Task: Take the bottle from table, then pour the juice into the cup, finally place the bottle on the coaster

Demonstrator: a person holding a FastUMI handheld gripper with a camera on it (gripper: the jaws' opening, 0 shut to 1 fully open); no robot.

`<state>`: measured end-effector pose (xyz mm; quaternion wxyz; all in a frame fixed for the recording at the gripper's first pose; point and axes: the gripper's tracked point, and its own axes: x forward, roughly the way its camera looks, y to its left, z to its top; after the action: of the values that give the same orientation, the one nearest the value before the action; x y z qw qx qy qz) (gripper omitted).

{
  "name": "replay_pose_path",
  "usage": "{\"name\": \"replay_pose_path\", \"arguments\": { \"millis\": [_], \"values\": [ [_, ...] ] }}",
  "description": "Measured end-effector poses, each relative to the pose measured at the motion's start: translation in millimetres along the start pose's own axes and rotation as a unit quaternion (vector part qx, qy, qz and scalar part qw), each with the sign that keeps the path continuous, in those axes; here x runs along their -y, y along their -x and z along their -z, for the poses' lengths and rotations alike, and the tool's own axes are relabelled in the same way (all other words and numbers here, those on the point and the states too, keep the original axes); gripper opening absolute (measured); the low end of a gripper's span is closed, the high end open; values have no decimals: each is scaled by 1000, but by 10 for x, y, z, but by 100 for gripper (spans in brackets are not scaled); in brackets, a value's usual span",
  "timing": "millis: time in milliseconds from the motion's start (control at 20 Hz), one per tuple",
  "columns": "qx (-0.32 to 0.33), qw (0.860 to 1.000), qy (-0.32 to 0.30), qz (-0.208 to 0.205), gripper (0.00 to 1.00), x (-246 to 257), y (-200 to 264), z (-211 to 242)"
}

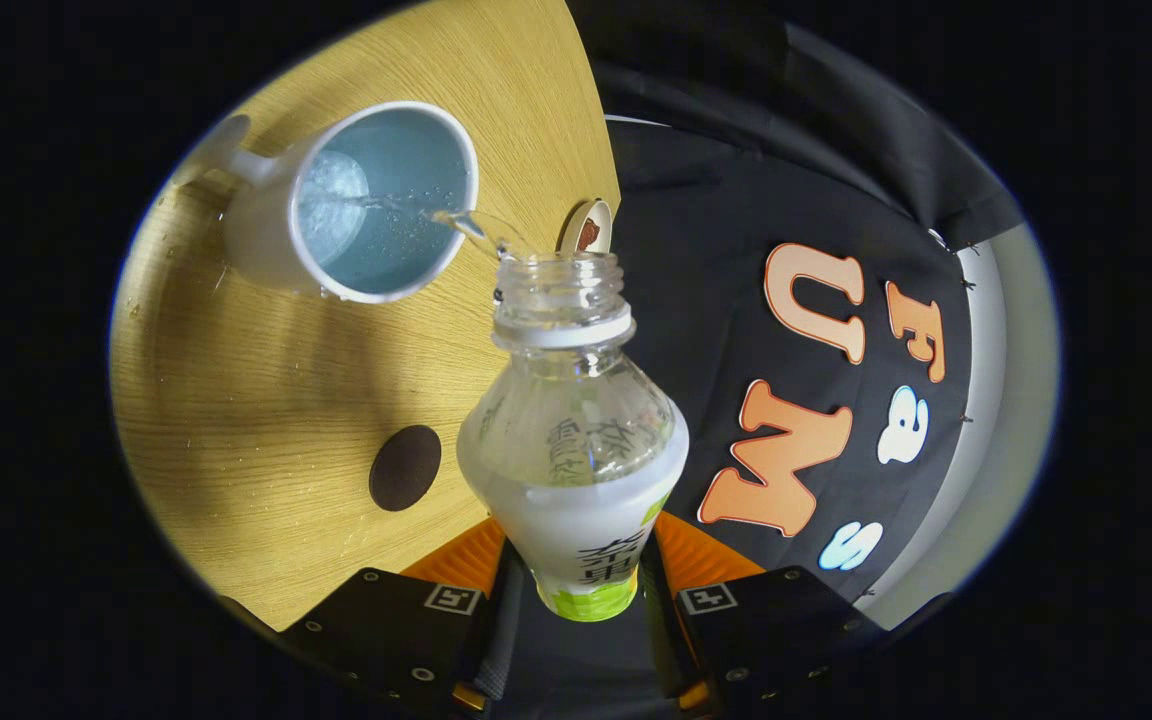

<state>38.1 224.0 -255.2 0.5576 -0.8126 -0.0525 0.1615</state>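
Note:
My gripper [576,560] is shut on a clear plastic bottle [573,440] with a white and green label, both fingers pressing its lower body. The bottle is uncapped and tipped over, its open neck [560,290] pointing toward a white mug [356,205] that stands beyond the fingers on the wooden table [256,400]. A thin clear stream [416,207] runs from the neck into the mug, which holds some liquid. A dark round coaster [405,467] lies on the table close beside the bottle's body. A small round brown and white disc [588,226] sits at the table's edge just past the neck.
The table's edge runs past the bottle's neck, and the booth's black cloth wall [716,300] hangs beyond it. Small droplets speckle the wood around the mug. The mug's handle [226,150] points away from the bottle.

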Motion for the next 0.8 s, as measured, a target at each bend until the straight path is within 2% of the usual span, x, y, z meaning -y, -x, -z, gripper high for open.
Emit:
{"name": "replay_pose_path", "arguments": {
  "millis": [800],
  "values": [
    [4,1000,24,-1,57,81,-18,29]
  ]
}}
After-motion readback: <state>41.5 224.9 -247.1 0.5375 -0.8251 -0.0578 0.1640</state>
